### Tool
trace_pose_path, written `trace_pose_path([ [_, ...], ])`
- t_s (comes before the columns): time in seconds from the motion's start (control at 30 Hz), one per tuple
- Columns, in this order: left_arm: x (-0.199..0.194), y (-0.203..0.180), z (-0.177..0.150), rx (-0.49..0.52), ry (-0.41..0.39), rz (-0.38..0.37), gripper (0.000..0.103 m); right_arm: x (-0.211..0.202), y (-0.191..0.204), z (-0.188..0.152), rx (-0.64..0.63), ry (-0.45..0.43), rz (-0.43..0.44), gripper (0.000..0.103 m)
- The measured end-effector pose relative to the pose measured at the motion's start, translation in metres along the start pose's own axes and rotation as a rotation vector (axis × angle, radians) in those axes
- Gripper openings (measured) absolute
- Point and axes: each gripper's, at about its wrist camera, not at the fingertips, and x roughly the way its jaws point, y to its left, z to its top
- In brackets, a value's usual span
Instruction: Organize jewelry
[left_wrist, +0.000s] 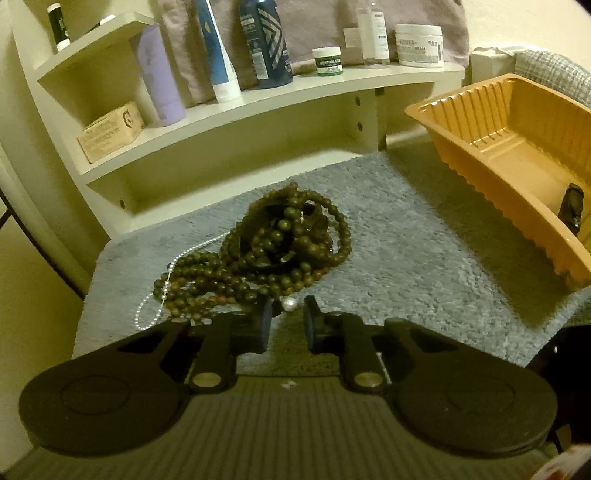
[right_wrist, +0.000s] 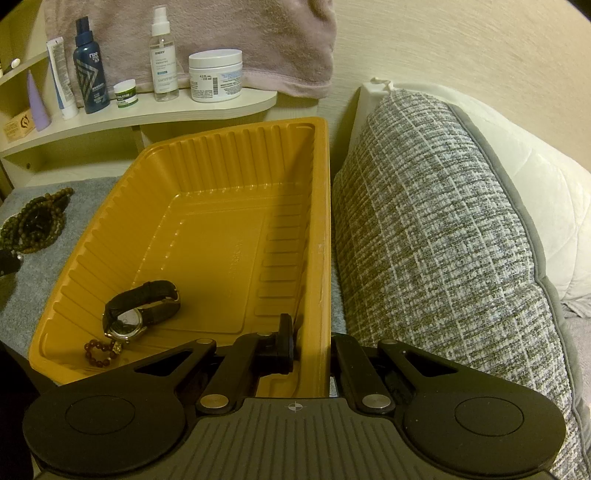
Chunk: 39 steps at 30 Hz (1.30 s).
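Cream wall, white shelf w/ toiletries, dim.

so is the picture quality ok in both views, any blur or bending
Left wrist view: soft and slightly blurred, yellow-tinted, the shelf bowed by the fisheye, the tray throwing a shadow on the mat. Right wrist view: sharper, the watch crisp, edges curved.

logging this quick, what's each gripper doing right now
left gripper: open, white pearl bead between its tips, ungripped
right gripper: closed on the mustard-yellow ribbed plastic tray wall
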Motion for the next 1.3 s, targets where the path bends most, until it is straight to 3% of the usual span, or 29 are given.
trace_pose_path([
  [0.43, 0.013, 0.003, 0.003, -0.02, 0.002, 0.037, 0.017, 0.0, -0.001, 0.001, 0.001, 0.0, 0.001, 0.003],
  [0.67, 0.007, 0.002, 0.001, -0.025, -0.001, 0.045, 0.007, 0.0, 0.0, 0.0, 0.001, 0.0, -0.001, 0.003],
  [0.87, -0.005, -0.003, -0.001, -0.028, -0.012, 0.023, 0.007, 0.0, 0.0, 0.0, 0.002, 0.0, 0.0, 0.003],
  [1.07, -0.02, -0.016, 0.008, -0.03, -0.042, -0.026, 0.007, 0.0, -0.001, 0.0, 0.003, -0.001, 0.001, 0.003],
  [1.3, -0.047, -0.042, 0.036, -0.04, -0.123, -0.165, 0.007, 0.0, -0.001, 0.0, 0.004, -0.001, 0.002, 0.003],
])
